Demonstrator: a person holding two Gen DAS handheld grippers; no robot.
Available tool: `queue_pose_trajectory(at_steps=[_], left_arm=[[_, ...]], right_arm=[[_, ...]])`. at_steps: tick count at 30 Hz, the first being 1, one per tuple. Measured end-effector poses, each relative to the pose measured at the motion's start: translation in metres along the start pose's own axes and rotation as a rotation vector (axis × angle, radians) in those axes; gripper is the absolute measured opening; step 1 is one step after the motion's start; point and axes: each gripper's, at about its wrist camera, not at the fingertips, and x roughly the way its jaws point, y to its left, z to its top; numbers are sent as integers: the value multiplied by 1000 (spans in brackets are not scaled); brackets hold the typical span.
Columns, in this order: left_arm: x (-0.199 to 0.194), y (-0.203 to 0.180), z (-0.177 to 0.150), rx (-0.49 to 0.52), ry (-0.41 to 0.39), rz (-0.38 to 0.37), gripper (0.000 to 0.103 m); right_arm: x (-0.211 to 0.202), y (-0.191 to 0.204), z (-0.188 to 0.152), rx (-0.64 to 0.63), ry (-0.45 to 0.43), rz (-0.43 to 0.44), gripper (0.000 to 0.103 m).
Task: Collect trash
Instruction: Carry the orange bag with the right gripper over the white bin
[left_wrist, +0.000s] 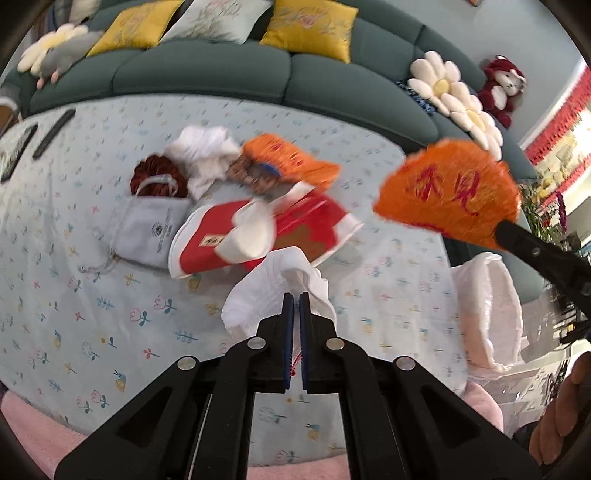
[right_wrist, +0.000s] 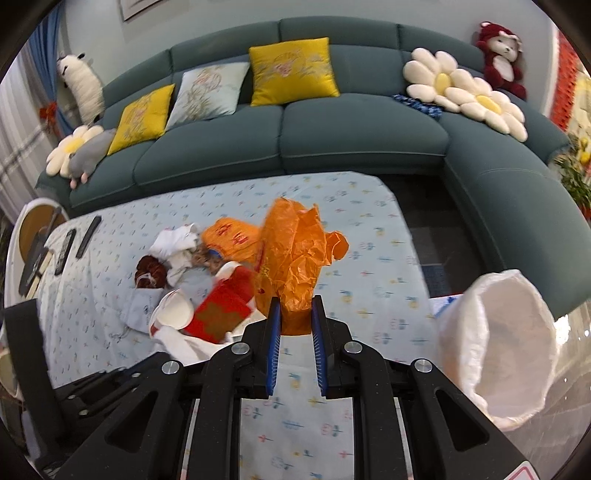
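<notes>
While the left gripper (left_wrist: 294, 295) is clenched on a white crumpled bag (left_wrist: 275, 291), its blue pads nearly meeting, the right gripper (right_wrist: 294, 299) grasps a crumpled orange plastic bag (right_wrist: 295, 254) that stands up between its fingers above the table (right_wrist: 369, 229). From the left wrist view that same orange bag (left_wrist: 448, 192) hangs off toward the table's right edge, blurred.

Most of the remaining trash sits in a cluster toward the table's left half: a red and white carton (left_wrist: 258, 232), a second orange bag (left_wrist: 291, 158), white crumpled paper (left_wrist: 203, 151), a dark red scrunched item (left_wrist: 157, 179) and a grey drawstring pouch (left_wrist: 151, 229). Two dark remotes (right_wrist: 79, 240) lie near the far left corner.

Bare floral cloth stretches along the near edge and across the right half. Just past the right edge, a white-lined bin (right_wrist: 506, 343) gapes open. A teal sofa (right_wrist: 295, 129) runs close behind the far edge.
</notes>
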Motion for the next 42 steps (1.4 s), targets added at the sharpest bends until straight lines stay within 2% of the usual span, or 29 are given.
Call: queue_pose_trajectory(at_steps=[8,18,25,30,36,41,42], left_arm=[[-31,-60,10,89,-57,-66,3],[-37,-155,14,236,-61,-175,3],[-21,-227,5,341,-27,-255,3],[-6,-267,-3,395,6,-284,3],[14,-308,-12,426,59,-331,3],[28,-329,-18,443,77,-320,3],[30,-330,-18,437,80,-312,7]], right_arm=[[-33,-51,-7,67,-53,-48,15],[-60,-136,-26,195,-90,-157,15],[-68,-203,-50,291,-77,-241,15],[-68,-242,-66,349,-68,-287,15],[-59,-271,-76,379,-42,-312,16],[-52,-287,-87,406,-23,-310,18],[-50,-289,-87,406,-22,-315,18]])
